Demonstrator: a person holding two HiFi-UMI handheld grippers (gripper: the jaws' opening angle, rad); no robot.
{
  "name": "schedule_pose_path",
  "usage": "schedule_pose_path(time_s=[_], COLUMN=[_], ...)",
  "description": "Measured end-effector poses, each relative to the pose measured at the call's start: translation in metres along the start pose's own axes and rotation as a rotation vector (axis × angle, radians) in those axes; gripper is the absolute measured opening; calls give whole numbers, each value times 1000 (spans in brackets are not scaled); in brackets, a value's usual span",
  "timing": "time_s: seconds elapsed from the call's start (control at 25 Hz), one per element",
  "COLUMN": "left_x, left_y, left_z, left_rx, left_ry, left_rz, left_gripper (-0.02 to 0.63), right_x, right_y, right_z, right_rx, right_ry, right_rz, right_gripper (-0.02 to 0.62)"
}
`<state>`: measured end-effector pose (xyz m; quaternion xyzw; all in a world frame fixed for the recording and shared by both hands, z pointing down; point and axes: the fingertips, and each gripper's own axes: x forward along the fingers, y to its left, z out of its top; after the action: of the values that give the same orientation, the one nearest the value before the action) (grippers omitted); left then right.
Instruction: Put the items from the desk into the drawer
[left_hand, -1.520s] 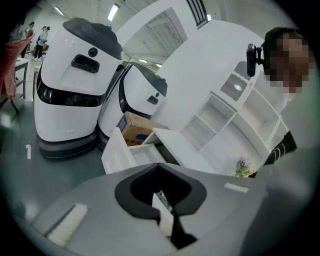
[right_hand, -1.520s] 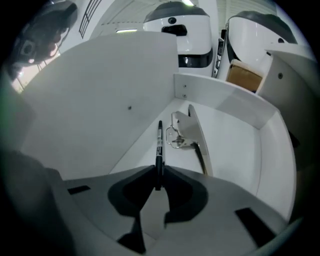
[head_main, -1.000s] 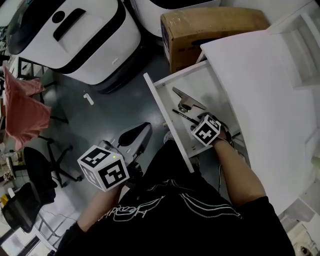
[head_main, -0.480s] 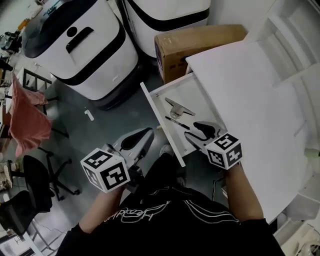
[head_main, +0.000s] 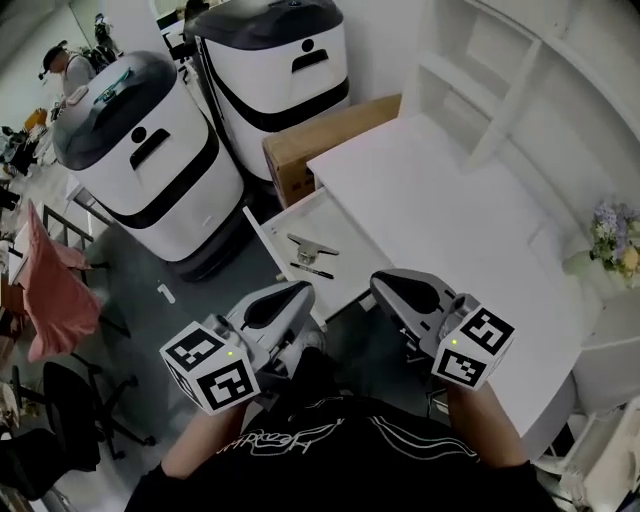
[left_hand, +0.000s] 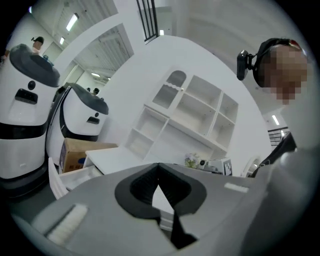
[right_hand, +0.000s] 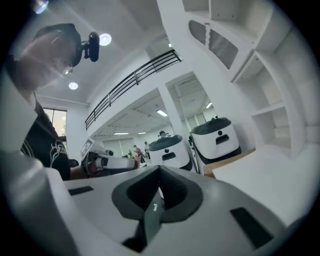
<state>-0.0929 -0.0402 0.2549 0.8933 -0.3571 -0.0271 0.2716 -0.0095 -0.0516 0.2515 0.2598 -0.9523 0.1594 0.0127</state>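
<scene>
Head view puts both tongs nearest us, low in the frame: the left gripper (head_main: 300, 292) at lower centre-left and the right gripper (head_main: 388, 287) at lower centre-right. Each is clenched on nothing, and each gripper's own view shows the tips meeting with only the room beyond. A second ago the right one was down inside the open white drawer (head_main: 271, 246). It has since risen clear and its jaws have just closed empty, and the left has lifted too. We read that as a release made in the drawer, leaving both tools free.

Just beyond the tips, mid-frame, the drawer floor holds a thin black pen (head_main: 311, 270) and, just above it, a flat silver metal piece (head_main: 312, 244). We cannot tell whether they touch. The pen's long axis runs from left to slightly lower right, from near the drawer's front panel toward the desk. Which end is its tip is too small to tell. The silver piece lies roughly parallel.

Further up and right, the white desk top (head_main: 430, 200) looks bare except for pale flowers (head_main: 610, 235) at the right edge. We judge little remains beyond shutting the drawer.
</scene>
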Motion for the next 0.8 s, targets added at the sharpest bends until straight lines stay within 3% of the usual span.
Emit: schedule_pose_path(time_s=[0.36,0.8], left_x=[-20,-42], left_y=[-66,-85], left_z=[-10,-9], left_rx=[76,76], left_ry=[-4,-52], left_rz=[-60,-83], left_gripper=[9,9], right_x=[-54,-64], right_y=[61,84], right_z=[14,15], right_rx=[11,-4], right_ry=[-75,-70], right_rz=[55,56], right_gripper=[8,8])
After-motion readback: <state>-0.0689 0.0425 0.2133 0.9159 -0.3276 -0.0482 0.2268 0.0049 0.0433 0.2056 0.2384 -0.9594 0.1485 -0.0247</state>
